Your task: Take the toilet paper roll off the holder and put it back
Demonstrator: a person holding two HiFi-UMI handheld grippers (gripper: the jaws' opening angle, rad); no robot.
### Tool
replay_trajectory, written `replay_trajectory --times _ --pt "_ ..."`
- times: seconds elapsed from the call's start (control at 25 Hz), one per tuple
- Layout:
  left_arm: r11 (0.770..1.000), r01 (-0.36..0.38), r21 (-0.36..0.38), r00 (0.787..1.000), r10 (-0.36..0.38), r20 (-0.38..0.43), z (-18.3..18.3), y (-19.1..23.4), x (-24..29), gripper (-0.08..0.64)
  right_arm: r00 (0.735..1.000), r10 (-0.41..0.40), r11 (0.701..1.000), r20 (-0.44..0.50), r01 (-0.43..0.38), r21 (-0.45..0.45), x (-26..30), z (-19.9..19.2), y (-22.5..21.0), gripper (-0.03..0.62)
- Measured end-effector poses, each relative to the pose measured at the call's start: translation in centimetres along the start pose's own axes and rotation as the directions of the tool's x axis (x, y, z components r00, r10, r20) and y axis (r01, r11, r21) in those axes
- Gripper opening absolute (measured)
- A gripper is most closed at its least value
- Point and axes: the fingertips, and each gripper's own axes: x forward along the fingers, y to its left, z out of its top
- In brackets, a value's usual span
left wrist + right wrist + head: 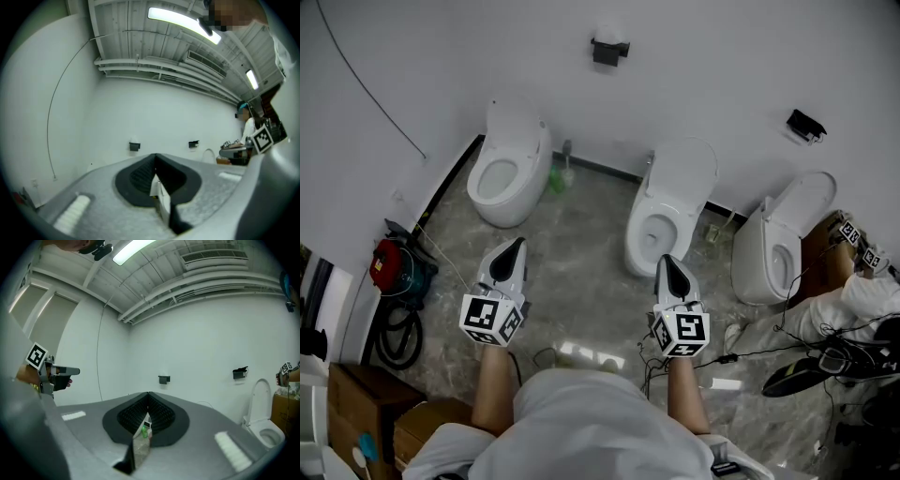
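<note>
A black toilet paper holder point(607, 51) is fixed to the white wall far ahead, between two toilets. A pale roll point(610, 35) seems to sit on it, hard to tell against the wall. The holder also shows small in the left gripper view point(134, 146) and in the right gripper view point(164, 379). My left gripper point(517, 246) and right gripper point(666, 261) hang side by side over the floor, well short of the wall. Both are shut with nothing held: in each gripper view the dark pads meet, left gripper point(155, 161) and right gripper point(147, 395).
Three white toilets stand along the wall: left point(508, 169), middle point(667, 206), right point(780, 239). A second black holder point(806, 124) hangs further right. A green bottle point(557, 178), a red machine with hose point(392, 267), floor cables point(750, 352) and another person point(862, 300) surround me.
</note>
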Motion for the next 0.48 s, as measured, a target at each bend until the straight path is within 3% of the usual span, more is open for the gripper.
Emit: replay_trajectory --times 0.48 --pt "0.999 0.030 -0.015 0.999 -0.030 -0.019 -0.7 4.8 -0.9 -0.002 0.999 -0.038 0.999 -0.027 0.039 0.009 2.4 -1.1 4.5 -0.002"
